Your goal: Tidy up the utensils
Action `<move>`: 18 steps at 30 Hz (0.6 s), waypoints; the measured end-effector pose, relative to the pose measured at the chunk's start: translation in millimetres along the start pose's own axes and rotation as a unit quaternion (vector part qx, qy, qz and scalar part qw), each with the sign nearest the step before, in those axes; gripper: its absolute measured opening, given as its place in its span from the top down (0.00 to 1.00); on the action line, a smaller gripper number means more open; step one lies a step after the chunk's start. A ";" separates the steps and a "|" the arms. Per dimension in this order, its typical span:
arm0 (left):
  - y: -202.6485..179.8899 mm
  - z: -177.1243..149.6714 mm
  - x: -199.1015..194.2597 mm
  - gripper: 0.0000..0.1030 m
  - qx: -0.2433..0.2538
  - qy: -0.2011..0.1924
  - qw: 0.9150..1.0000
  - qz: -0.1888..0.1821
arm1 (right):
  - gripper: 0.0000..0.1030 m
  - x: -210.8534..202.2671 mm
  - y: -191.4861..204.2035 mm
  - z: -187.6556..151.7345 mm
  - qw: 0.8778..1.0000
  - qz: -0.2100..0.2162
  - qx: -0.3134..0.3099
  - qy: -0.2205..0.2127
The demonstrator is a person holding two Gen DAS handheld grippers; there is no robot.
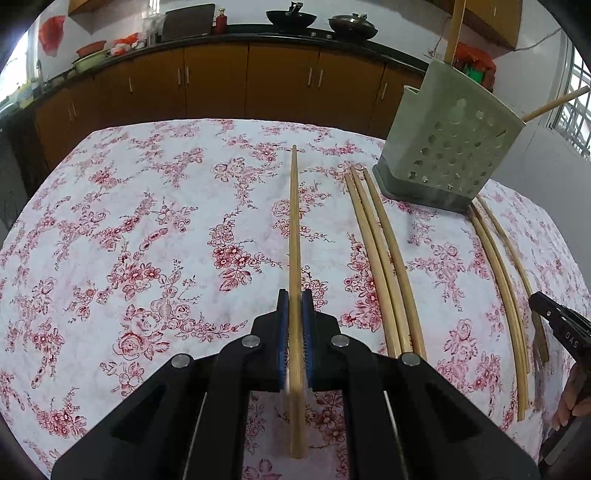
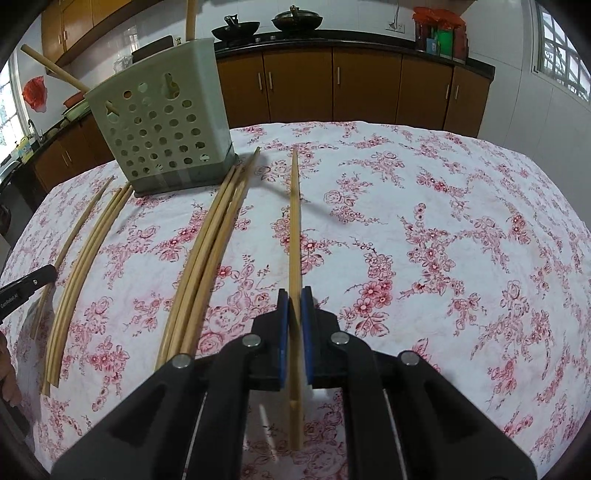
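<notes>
My left gripper (image 1: pixel 294 301) is shut on a single wooden chopstick (image 1: pixel 294 221), which points straight ahead over the floral tablecloth (image 1: pixel 147 240). My right gripper (image 2: pixel 294 301) is likewise shut on one chopstick (image 2: pixel 294 221), which casts a shadow on the cloth. A pale green perforated utensil holder (image 1: pixel 450 147) (image 2: pixel 162 125) stands at the back of the table with two chopsticks (image 2: pixel 51 68) sticking out of it. Loose chopsticks lie in two bundles (image 1: pixel 380 258) (image 1: pixel 498 280) between the grippers, also seen in the right wrist view (image 2: pixel 207 258) (image 2: pixel 81 258). Each gripper shows at the other view's edge (image 1: pixel 546 306) (image 2: pixel 29 284).
The round table drops off at the back and at both sides. Behind it runs a dark counter on brown cabinets (image 1: pixel 221 85) with woks (image 2: pixel 236 26) and jars. A person's hand (image 1: pixel 569 402) shows at the right edge of the left wrist view.
</notes>
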State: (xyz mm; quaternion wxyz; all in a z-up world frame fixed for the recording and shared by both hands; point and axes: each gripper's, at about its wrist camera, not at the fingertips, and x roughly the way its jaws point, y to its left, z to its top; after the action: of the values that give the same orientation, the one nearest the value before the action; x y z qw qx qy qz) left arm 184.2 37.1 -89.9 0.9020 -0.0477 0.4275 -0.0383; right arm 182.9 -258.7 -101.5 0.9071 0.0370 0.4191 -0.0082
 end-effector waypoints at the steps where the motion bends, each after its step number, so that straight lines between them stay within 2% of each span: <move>1: 0.0 0.2 0.3 0.92 0.000 0.000 1.000 0.000 | 0.91 0.0 0.1 -0.4 1.000 0.000 0.000 0.000; 18: 1.1 0.7 0.0 0.91 0.000 0.000 1.000 -0.001 | 0.91 -0.3 -0.7 -0.2 1.000 0.001 0.001 0.000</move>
State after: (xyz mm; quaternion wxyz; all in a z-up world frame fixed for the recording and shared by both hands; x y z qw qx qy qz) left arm 184.8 38.2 -89.6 0.9018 -0.0482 0.4276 -0.0385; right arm 182.6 -259.5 -101.5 0.9072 0.0385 0.4189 -0.0076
